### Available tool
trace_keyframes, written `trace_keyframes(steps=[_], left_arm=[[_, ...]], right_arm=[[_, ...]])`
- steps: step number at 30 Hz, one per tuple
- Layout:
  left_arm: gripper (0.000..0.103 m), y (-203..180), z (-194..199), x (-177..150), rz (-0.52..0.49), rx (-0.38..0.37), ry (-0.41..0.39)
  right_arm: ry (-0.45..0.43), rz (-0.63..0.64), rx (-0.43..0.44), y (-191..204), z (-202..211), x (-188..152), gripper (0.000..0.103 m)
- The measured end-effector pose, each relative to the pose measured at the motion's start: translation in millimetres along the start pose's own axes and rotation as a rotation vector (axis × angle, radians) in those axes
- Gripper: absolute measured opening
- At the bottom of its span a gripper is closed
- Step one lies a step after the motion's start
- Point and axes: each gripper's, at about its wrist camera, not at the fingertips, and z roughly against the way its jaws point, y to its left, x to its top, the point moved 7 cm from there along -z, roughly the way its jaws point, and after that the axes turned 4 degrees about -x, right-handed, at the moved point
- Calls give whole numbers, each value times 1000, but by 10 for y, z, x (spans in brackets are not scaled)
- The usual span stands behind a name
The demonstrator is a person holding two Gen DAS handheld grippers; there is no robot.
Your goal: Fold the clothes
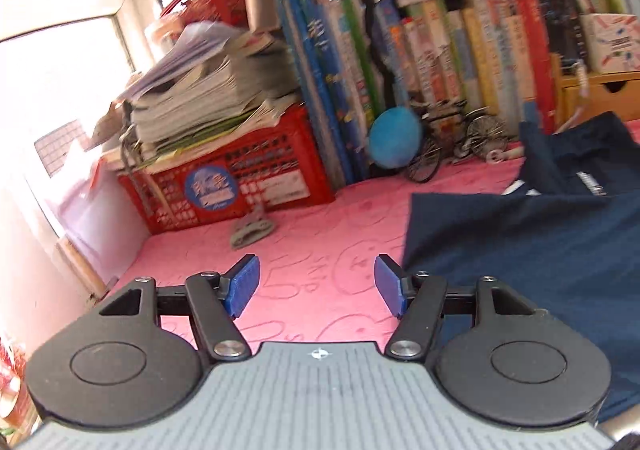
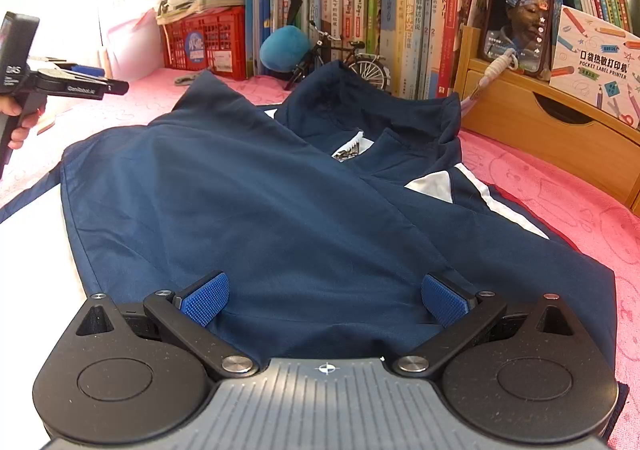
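Observation:
A navy jacket (image 2: 280,202) with white stripes lies on the pink cloth (image 2: 560,190), its left part folded over the middle, collar toward the books. My right gripper (image 2: 325,300) is open and empty, low over the jacket's near hem. My left gripper (image 1: 317,284) is open and empty above bare pink cloth (image 1: 320,226), just left of the jacket's edge (image 1: 520,250). The left gripper also shows in the right wrist view (image 2: 86,80), held in a hand at the far left.
A red crate (image 1: 240,186) with stacked papers stands at the back left. A row of books (image 2: 400,10), a blue plush ball (image 2: 285,48), a model bicycle (image 2: 352,62), a phone (image 2: 518,6) and a wooden drawer box (image 2: 552,130) line the back.

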Motion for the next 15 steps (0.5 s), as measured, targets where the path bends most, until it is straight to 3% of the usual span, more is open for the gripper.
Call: trace_keyframes(steps=[4, 8, 10, 12, 15], left_arm=[[65, -461, 192, 53, -17, -194, -28], [67, -779, 107, -90, -57, -268, 6], [67, -775, -12, -224, -109, -207, 41], [75, -642, -80, -333, -115, -170, 41], [75, -173, -209, -447, -91, 14, 106]], right_arm=[[0, 0, 0, 1, 0, 0, 103], [0, 0, 0, 0, 1, -1, 103], [0, 0, 0, 0, 1, -1, 103], [0, 0, 0, 0, 2, 0, 103], [-1, -1, -1, 3, 3, 1, 103]])
